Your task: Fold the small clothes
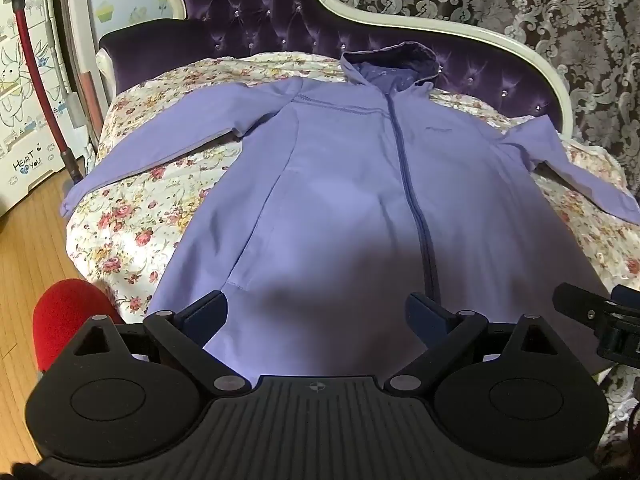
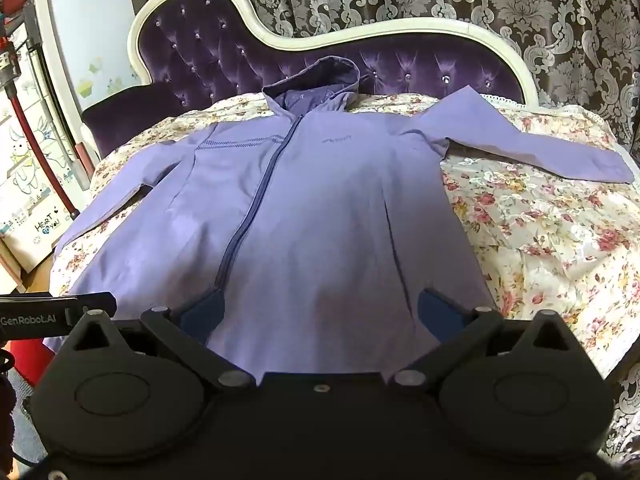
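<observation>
Lilac hooded jacket (image 1: 352, 184) lies flat, zipped, sleeves spread: apparently no fold made yet. Left gripper (image 1: 316, 312) and right gripper (image 2: 324, 312) hover over its hem, jaws spread, empty.

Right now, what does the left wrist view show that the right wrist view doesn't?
Left wrist only: the red round object at the lower left, wooden floor beside the bed, and the far end of the jacket's left sleeve.

Right wrist only: the whole right sleeve out to its cuff, and the other gripper's "GenRobot.AI" label.

Both: the purple hooded jacket spread flat, zipped, on the floral bedspread, against the tufted purple headboard. Left gripper and right gripper both open, holding nothing.
</observation>
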A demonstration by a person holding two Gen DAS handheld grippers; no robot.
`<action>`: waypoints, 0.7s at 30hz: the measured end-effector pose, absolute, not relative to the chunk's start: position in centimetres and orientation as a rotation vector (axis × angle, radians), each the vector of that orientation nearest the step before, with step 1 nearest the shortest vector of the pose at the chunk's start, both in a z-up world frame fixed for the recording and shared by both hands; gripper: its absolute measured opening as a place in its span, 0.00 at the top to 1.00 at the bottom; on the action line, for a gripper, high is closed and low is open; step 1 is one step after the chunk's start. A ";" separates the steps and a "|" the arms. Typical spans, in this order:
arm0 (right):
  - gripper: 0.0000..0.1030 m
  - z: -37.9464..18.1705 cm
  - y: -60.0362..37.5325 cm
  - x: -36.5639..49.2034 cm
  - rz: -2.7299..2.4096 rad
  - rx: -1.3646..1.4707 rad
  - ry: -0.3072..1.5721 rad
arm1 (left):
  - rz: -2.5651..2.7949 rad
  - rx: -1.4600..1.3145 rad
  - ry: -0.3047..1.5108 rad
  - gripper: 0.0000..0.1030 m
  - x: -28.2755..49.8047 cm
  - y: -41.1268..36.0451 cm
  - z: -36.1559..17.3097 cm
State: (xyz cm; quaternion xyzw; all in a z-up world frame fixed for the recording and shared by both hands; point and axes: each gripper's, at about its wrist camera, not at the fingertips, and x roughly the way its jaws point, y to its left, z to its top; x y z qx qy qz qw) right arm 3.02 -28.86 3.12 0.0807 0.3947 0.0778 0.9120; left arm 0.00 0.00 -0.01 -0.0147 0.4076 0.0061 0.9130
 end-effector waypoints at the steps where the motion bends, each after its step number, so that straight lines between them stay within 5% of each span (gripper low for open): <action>1: 0.01 3.1 -28.9 3.1 0.160 0.168 0.817 | 0.012 -0.031 0.841 0.06 0.0 0.0 0.0; 21: 0.01 2.3 -28.5 4.4 0.174 0.188 0.873 | 0.017 -0.052 0.862 0.06 0.8 0.4 -0.3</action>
